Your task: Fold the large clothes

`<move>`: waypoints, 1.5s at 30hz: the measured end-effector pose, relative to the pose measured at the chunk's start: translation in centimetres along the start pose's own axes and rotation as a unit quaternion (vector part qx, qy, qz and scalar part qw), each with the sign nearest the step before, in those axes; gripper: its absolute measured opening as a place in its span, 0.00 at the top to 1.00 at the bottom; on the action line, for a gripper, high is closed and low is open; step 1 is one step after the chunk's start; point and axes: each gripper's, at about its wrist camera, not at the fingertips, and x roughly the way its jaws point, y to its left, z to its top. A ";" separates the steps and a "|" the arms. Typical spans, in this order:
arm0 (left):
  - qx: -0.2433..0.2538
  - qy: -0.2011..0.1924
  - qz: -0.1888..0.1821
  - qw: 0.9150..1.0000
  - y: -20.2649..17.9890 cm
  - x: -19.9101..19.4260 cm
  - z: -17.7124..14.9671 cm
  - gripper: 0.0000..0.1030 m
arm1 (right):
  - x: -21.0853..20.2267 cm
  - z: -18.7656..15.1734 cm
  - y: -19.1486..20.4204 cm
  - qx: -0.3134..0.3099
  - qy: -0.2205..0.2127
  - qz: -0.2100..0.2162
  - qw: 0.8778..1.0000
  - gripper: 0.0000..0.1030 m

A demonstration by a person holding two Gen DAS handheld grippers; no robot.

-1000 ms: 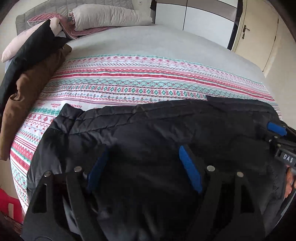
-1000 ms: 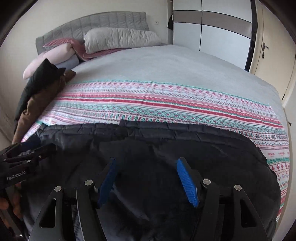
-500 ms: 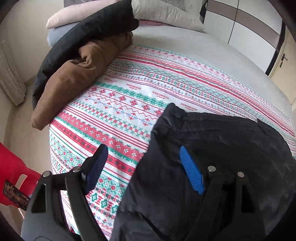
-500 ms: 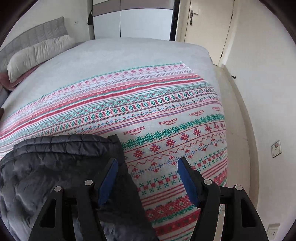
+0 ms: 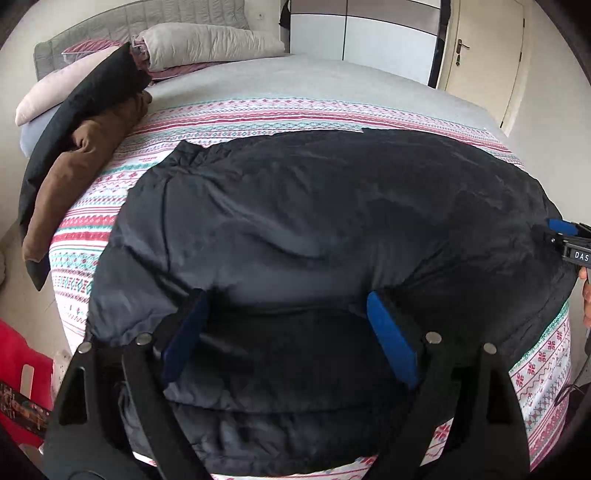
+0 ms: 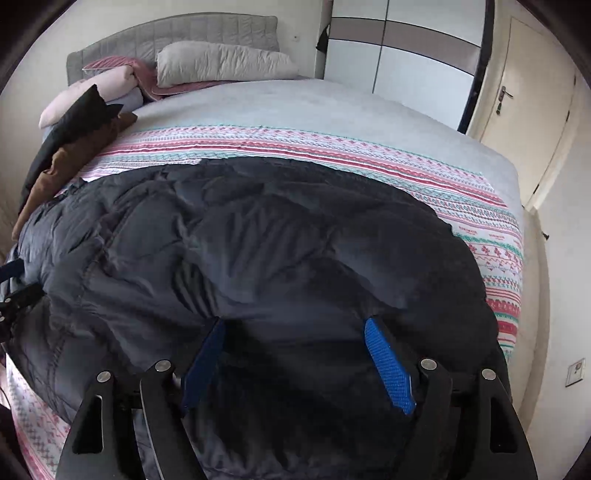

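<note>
At the far left we see a red object beside the bed, and along the bed's left edge a brown garment lies with a black garment partly over it, both well apart from our work. Behind them pillows rest against the grey headboard.

Our left gripper hovers at the near edge of the black puffer jacket, its blue pads spread wide with dark fabric between them; we cannot tell whether they touch it. The jacket lies spread across the patterned blanket on the bed, covering most of the near half.

Our right gripper sits likewise over the jacket's near edge toward its right end, jaws wide apart, nothing clamped. In the left view it shows at the jacket's right side.

Further right stand a wardrobe and a cream door.
</note>
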 end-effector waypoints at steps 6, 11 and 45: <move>-0.108 0.011 0.019 0.994 8.8 -2.8 -3.0 0.15 | -2.2 -2.7 -9.4 0.115 -0.008 -0.004 0.993 0.21; -0.200 0.073 -0.058 0.975 12.4 -1.5 -4.1 0.16 | -3.7 -4.5 -14.5 0.208 -0.025 0.067 0.976 0.20; -0.119 0.056 -0.020 0.991 1.4 -5.8 1.3 0.13 | -10.8 -2.8 -2.2 0.122 -0.011 -0.023 0.992 0.15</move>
